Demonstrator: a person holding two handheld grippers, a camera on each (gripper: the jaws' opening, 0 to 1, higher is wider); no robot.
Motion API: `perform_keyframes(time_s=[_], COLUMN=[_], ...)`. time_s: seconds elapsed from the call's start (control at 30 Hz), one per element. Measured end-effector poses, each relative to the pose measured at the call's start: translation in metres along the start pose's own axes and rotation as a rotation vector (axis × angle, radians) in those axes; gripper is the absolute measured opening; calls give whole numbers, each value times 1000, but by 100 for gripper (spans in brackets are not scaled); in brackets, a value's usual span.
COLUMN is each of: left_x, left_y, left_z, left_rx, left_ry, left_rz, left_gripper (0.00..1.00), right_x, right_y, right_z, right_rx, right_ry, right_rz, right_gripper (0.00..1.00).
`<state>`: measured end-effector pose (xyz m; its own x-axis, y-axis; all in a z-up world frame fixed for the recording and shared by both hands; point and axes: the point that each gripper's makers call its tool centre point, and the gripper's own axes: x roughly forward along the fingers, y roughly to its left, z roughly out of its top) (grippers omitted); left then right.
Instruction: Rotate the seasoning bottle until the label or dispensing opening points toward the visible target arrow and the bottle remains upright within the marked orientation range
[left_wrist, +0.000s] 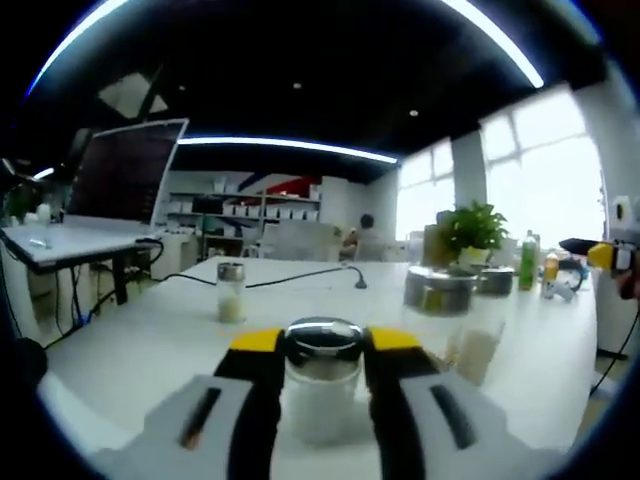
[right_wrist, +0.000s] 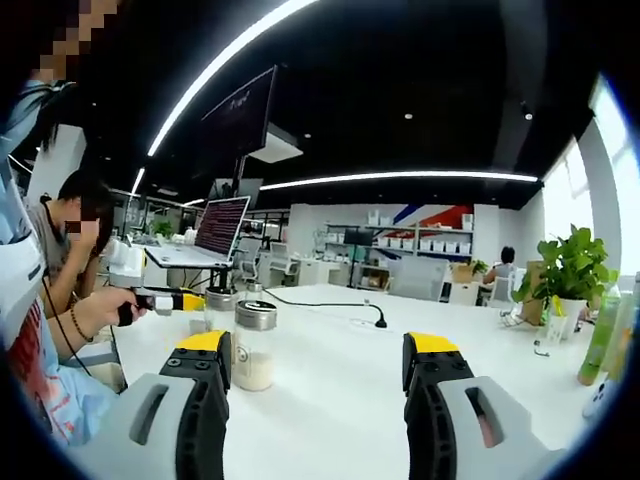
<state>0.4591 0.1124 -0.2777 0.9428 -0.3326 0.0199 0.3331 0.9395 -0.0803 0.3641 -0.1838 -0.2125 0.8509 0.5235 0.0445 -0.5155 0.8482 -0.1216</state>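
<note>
A seasoning bottle (left_wrist: 322, 385) with a shiny metal cap and pale powder stands upright on the white table (left_wrist: 150, 340). My left gripper (left_wrist: 322, 345) is shut on it, one yellow-tipped jaw against each side just below the cap. In the right gripper view, a hand holds the left gripper (right_wrist: 185, 301) at the left, against a capped bottle (right_wrist: 220, 310). My right gripper (right_wrist: 322, 360) is open over bare table, holding nothing. A second bottle (right_wrist: 255, 350) stands upright just beyond its left jaw. The right gripper (left_wrist: 605, 255) shows at the far right of the left gripper view.
Another small bottle (left_wrist: 230, 292) stands further back on the left and a blurred glass jar (left_wrist: 440, 300) close on the right. A black cable (right_wrist: 330, 305) crosses the table. A potted plant (right_wrist: 570, 275) and a green bottle (right_wrist: 600, 345) stand right. A person (right_wrist: 70, 250) sits left, by a laptop (right_wrist: 215, 235).
</note>
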Motion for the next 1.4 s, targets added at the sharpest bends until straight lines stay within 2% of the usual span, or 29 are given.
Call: perform_keyframes(time_s=[0.1,0.53,0.63,0.93,1.27,1.4], left_x=[0,0,-1,-2,-2,-2], left_y=[1,2,1,3,2,3], left_z=[0,1,1,1,0,0], left_rx=[-3,-1,28,16,12,27], left_ry=[-1,-9,-4,5,25,26], left_rz=[-3,-48,-83,-148,-268,-299], left_gripper=[32,32,32,32,32,32], right_x=[0,-1,0,4,4,4], right_y=[3,1,1,4,7,3], right_z=[2,1,1,-4,-4,-3], right_rx=[37,26,23,28,26,39], right_ry=[-14,0,-1,15,17,11], right_rz=[17,9,10,30,40,21], right_gripper=[71,71,71,71,71,71])
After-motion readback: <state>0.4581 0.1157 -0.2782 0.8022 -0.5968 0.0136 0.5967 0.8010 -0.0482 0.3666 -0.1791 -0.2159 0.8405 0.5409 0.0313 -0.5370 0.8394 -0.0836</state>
